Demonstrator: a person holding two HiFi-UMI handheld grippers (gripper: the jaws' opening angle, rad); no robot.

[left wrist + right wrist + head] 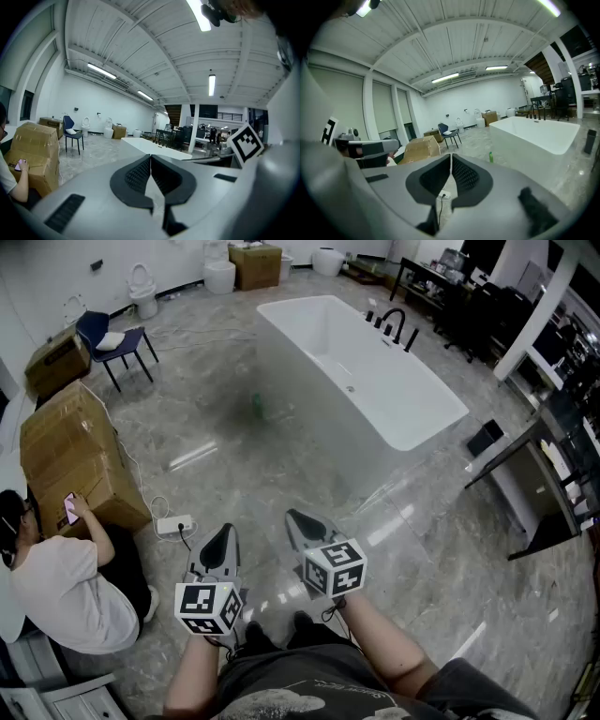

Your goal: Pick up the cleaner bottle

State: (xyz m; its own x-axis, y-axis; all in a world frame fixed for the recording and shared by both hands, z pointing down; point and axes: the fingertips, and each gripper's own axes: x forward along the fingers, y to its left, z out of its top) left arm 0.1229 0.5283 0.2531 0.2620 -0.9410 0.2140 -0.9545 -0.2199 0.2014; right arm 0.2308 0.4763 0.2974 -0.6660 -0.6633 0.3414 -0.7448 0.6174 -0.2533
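On the floor (281,470), well ahead of you and just beside the long wall of the white tub (422,418), stands the bottle (258,407) — small and green, only a blurred smear from your head. Seen from the right gripper, the bottle (491,157) is upright, close to the tub's wall; whether it touches that wall you cannot tell. You hold both tools low in front of your body, side by side and a little apart, aimed ahead toward the tub and tipped slightly down. Your left gripper (225,532) has its jaws pressed together, the ribbed pads meeting with nothing between them. Your right gripper (296,519) is the same — jaws closed on themselves, nothing pinched. Both are well apart from the bottle, with bare marbled floor in between. To your left a white power strip (175,524) lies on the floor with its cable, between your left gripper and a large cardboard box (70,456). A person (56,587) sits by that box looking at a phone. Farther off stands a blue chair (120,341) with a smaller box (58,360) beside it, and a black tap (394,324) rises at the tub's far rim.
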